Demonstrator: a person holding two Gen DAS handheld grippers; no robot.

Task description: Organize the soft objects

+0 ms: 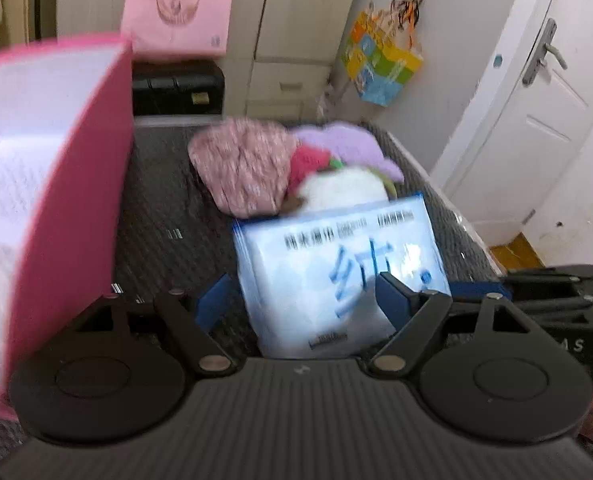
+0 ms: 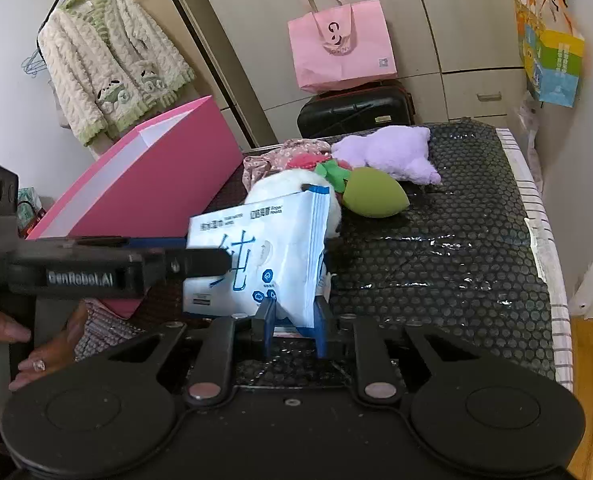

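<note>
Tissue pack between 2 grippers, pink box to the left

The right hand-held gripper (image 2: 294, 330) is clenched on the tissue pack's (image 2: 256, 256) near right edge; the left hand-held gripper (image 1: 304, 300) straddles it, released; pink box (image 2: 148, 184) lies far-left.

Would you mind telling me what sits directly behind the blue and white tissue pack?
Behind the tissue pack sits a white plush, mostly covered by it; further back lie a green plush and a purple plush.
</note>
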